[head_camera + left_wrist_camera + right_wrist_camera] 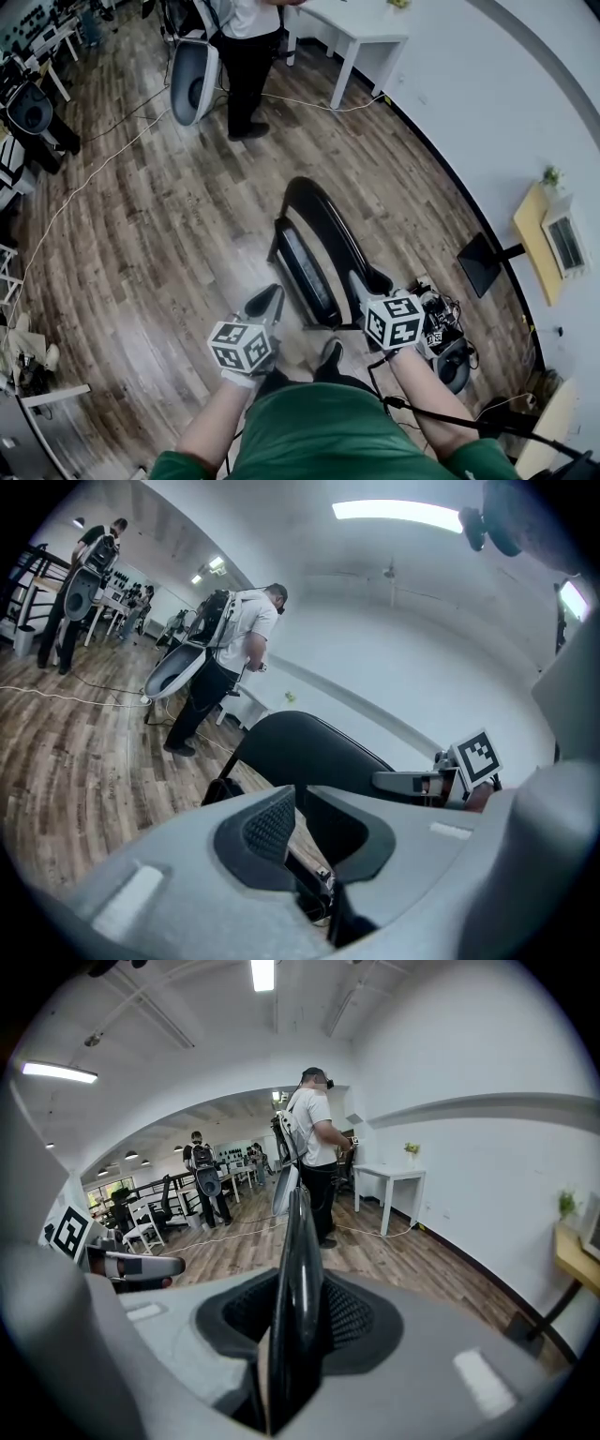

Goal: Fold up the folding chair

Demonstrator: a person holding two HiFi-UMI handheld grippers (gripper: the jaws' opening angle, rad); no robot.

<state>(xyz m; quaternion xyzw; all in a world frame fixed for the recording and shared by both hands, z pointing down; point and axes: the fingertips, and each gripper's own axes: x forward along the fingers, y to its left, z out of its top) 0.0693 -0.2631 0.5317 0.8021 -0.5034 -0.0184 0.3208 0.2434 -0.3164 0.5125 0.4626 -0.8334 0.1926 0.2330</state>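
The black folding chair [319, 246] stands on the wood floor just in front of me, seen edge-on and looking nearly flat. My right gripper [357, 280] is shut on the rim of its curved back, and in the right gripper view that black rim [298, 1241] runs up between the pads of the right gripper [298, 1309]. My left gripper [273, 294] hangs beside the chair's left side, apart from it. In the left gripper view the left gripper [298, 797] is shut with nothing between its pads, and the chair back [305, 752] lies beyond it.
A person in a white shirt [247, 56] stands at the back beside a white table [361, 36]. A cable [103, 159] trails across the floor. Office chairs [30, 111] stand at the left. Cabled gear [448, 352] lies by my right foot, and the wall [487, 112] runs along the right.
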